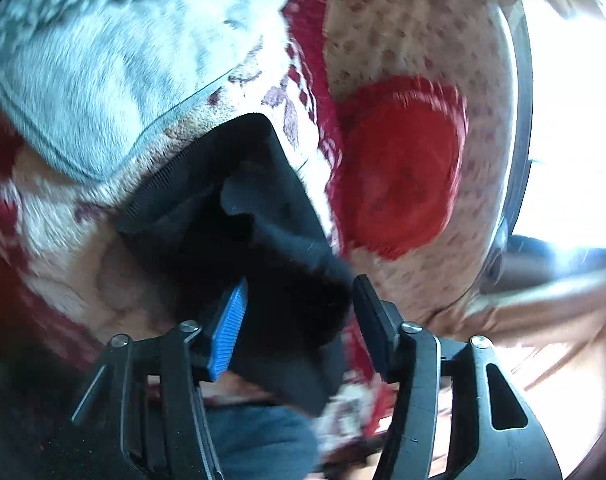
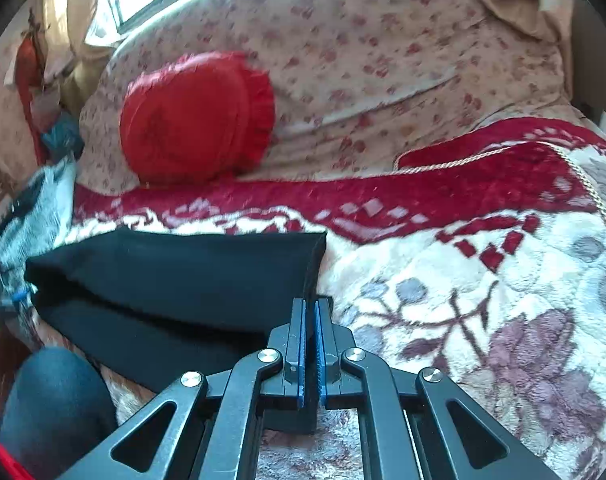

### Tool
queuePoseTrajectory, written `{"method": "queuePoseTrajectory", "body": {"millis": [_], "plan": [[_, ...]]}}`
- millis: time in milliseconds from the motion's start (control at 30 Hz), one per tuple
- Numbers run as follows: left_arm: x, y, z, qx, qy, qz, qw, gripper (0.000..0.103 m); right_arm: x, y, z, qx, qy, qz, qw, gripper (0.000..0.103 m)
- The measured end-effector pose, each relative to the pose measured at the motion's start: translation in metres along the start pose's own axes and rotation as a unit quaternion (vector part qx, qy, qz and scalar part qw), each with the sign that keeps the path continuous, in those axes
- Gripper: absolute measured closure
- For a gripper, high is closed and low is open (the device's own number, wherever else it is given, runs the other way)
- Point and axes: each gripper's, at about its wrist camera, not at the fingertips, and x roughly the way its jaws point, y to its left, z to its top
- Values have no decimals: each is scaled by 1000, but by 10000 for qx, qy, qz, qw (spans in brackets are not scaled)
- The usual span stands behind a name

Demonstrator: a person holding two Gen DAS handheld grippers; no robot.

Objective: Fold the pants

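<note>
The black pants (image 2: 175,280) lie doubled on the blanket (image 2: 463,300), my right gripper (image 2: 310,312) clenched on their edge, my left gripper (image 1: 299,304) spread around bunched cloth (unclamped), so pulling now could drag the fold crooked.

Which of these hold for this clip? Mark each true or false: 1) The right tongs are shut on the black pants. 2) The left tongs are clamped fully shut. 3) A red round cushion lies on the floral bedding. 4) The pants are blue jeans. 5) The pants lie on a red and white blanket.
1) True: the right tongs pinch an edge of the black pants.
2) False: the left tongs stand apart, with pants fabric between them.
3) True: the red cushion rests on the floral bedding.
4) False: they are black.
5) True: the blanket lies under them.
</note>
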Motion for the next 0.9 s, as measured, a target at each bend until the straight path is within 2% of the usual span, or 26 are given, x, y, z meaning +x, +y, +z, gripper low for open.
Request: {"method": "queuePoseTrajectory", "body": {"millis": [67, 100, 200, 300, 367, 400, 500, 567, 633, 700, 733, 800, 867, 900], "plan": [[0, 7, 8, -741, -31, -114, 9972, 44, 6, 4, -2, -114, 92, 23, 9999, 100], [0, 14, 13, -1209, -11, -137, 9926, 44, 8, 7, -3, -178, 112, 36, 9998, 100], [9, 28, 19, -1990, 96, -12, 9800, 44, 10, 10, -4, -264, 123, 49, 9996, 100], [10, 24, 16, -1929, 61, 219, 9810, 45, 10, 10, -3, -253, 103, 47, 9996, 100], [8, 20, 12, -1887, 77, 337, 9814, 63, 9, 10, -4, -248, 95, 27, 9996, 100], [10, 19, 10, -1854, 101, 392, 9818, 68, 9, 10, -4, -241, 89, 9, 9997, 100], [3, 8, 1, -1418, 95, 629, 9878, 76, 8, 7, -4, -200, 70, -5, 9998, 100], [4, 4, 0, -1095, 152, 741, 9911, 89, 5, 6, -3, -160, 26, -10, 9999, 100], [5, -3, 0, -680, 91, 949, 9931, 94, 3, 6, -2, -97, -19, 24, 9999, 100], [5, -14, -4, 64, -74, 1276, 9918, 96, -2, 4, -3, 110, -128, 99, 9998, 100], [10, -22, -4, 430, -146, 1446, 9885, 96, -4, 2, -4, 258, -170, 141, 9994, 100], [14, -33, -13, 1306, -260, 1825, 9741, 96, -7, -7, -10, 907, -270, 352, 9949, 100], [18, -38, -28, 2139, -431, 2203, 9507, 96, -7, -18, -21, 1712, -388, 712, 9819, 99], [22, -42, -36, 2597, -524, 2372, 9346, 96, -6, -24, -31, 2223, -460, 1014, 9686, 97]]}}
